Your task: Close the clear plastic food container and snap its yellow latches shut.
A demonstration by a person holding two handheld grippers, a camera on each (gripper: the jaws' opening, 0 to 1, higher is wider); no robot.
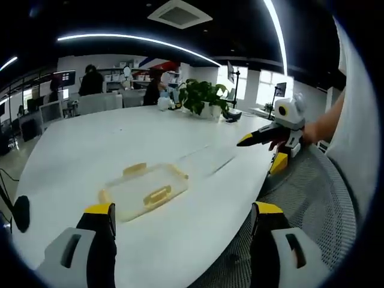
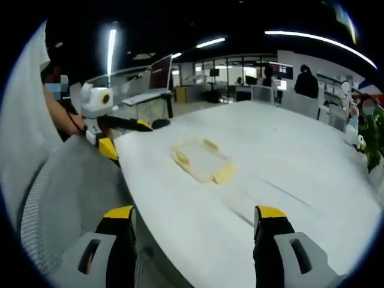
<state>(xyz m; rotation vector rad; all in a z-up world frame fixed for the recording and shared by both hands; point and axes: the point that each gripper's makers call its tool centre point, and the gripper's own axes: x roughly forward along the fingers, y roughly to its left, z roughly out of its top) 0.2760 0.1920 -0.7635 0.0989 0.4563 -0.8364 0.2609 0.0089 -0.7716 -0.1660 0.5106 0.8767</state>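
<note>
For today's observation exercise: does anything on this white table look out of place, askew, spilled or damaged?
Nothing stands out. The clear container sits flat on the white table, yellow latches flipped outward. No spill or damage is visible. Both grippers, left gripper and right gripper, hover open, apart from it.

An open-plan office, viewed across a large white bench (image 1: pixel 108 150). Indicators include long strip lights (image 1: pixel 138 41) and a ceiling air vent (image 1: pixel 179 13) overhead, desks with computer monitors (image 2: pixel 161 71) along the far walls, seated people (image 1: pixel 91 81) at workstations, a potted plant (image 1: pixel 203 97) on the bench, and a grey mesh office chair (image 1: pixel 312 198) drawn up at its edge.
</note>
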